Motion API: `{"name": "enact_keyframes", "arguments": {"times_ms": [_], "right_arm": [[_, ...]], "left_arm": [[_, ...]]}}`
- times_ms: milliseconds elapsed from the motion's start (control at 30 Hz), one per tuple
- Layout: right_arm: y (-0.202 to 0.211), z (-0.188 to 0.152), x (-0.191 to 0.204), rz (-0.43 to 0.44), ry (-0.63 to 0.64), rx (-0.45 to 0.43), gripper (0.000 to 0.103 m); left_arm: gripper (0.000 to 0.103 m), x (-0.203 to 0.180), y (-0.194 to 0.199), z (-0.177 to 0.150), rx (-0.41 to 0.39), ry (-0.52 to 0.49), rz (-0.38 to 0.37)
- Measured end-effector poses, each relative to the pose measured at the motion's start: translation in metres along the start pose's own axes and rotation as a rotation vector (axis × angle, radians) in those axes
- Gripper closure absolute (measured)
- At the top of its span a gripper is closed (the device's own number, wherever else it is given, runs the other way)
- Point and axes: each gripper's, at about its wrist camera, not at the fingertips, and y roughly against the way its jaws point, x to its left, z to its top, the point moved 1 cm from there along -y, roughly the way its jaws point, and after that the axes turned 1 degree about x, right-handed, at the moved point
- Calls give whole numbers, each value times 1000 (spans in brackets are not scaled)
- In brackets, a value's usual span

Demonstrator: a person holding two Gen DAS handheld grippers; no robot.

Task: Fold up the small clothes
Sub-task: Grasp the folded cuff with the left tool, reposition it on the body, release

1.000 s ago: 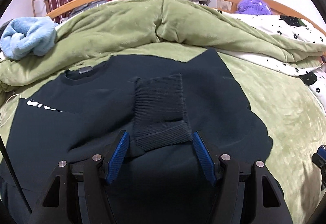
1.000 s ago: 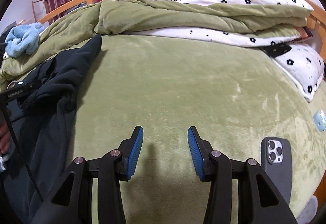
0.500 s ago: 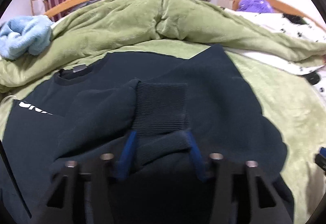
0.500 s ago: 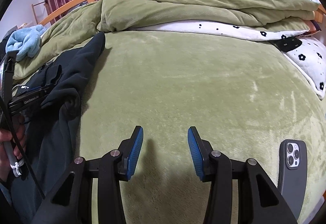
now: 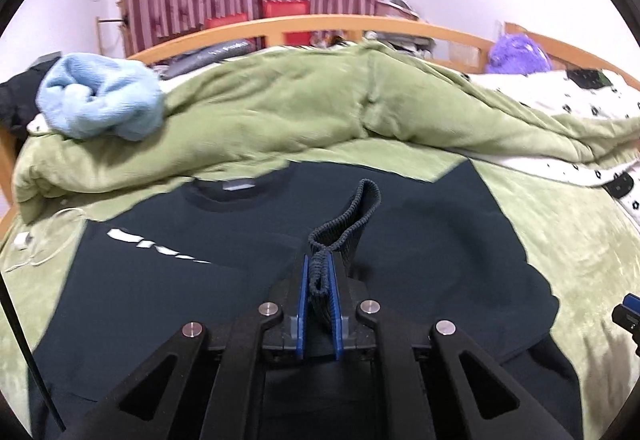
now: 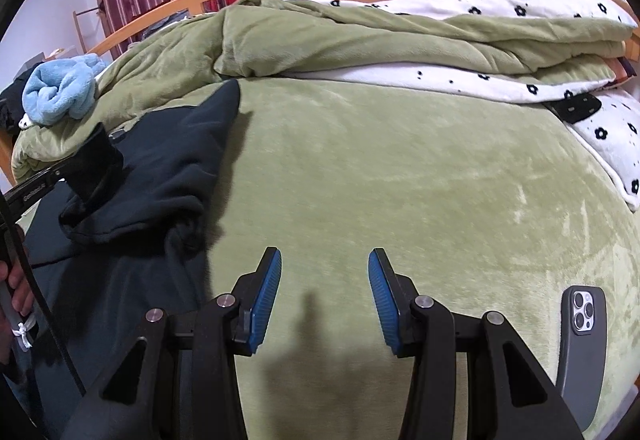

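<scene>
A dark navy sweatshirt [image 5: 420, 240] with white lettering lies spread on the green bed cover, collar toward the far side. My left gripper [image 5: 318, 268] is shut on its ribbed sleeve cuff [image 5: 348, 224] and holds it raised above the body of the shirt. In the right wrist view the sweatshirt [image 6: 160, 175] lies at the left, with the held cuff [image 6: 94, 167] lifted. My right gripper [image 6: 324, 272] is open and empty over the bare green cover, to the right of the shirt.
A folded green duvet [image 5: 320, 111] and a light blue towel [image 5: 100, 103] lie beyond the shirt. A flowered white quilt [image 6: 500, 11] is at the back right. A grey phone [image 6: 580, 336] lies near my right gripper. A white cable [image 5: 44, 240] lies at the left.
My left gripper has closed on the sleeve cuff and lifted it off the shirt. My right gripper has stayed open over the cover, barely moving.
</scene>
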Motion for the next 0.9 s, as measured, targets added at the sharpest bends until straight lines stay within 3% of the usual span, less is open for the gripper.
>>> {"name": "enact_keyframes", "arguments": {"times_ms": [267,533,633,800,900], "right_arm": [[11,9,59,27,66,-25,58],[11,7,125,27,179,-41,58],[-1,0,136,11,214,-19,58],[-16,-5,136,-30,237,3,58],[-22,-4,127,-53,220,7,58]], "left_arm": [[93,88,27,1,-47,72,114],[92,166,16,-29,45,200,124],[91,182,11,-46,81,214,168],[91,206,8,-64,141,213,179],[83,225,10,-69,153,236,182]]}}
